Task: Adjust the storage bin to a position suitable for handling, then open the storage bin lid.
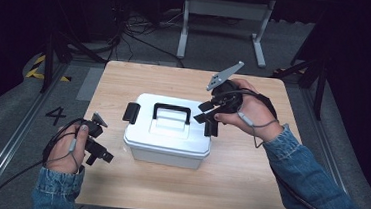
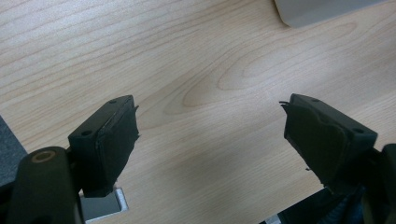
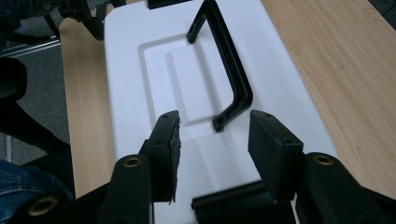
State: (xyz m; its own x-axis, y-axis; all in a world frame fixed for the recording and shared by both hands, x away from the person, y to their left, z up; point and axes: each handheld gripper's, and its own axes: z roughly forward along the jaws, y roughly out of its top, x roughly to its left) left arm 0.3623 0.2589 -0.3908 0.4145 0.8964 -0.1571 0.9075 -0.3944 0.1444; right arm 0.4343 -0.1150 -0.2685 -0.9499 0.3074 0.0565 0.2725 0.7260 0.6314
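Observation:
A white plastic box (image 1: 168, 138) with a shut lid stands mid-table. Its black carry handle (image 1: 172, 112) stands upright, and a black latch (image 1: 131, 112) sticks out at its left end. My right gripper (image 1: 202, 112) hovers open over the box's right end, above the other latch (image 1: 211, 129). In the right gripper view, the right gripper (image 3: 215, 126) has its jaws on either side of the handle's (image 3: 233, 79) near foot, without touching it, and the near latch (image 3: 233, 203) lies below. My left gripper (image 1: 100, 157) is open, left of the box. In the left gripper view, the left gripper (image 2: 210, 116) is over bare wood (image 2: 196, 60).
The wooden table (image 1: 247, 184) has free room in front of and right of the box. The box's corner (image 2: 317, 9) shows at the top of the left gripper view. Behind the table are a white frame (image 1: 225, 17), floor cables (image 1: 129, 30) and dark stand legs (image 1: 51, 59).

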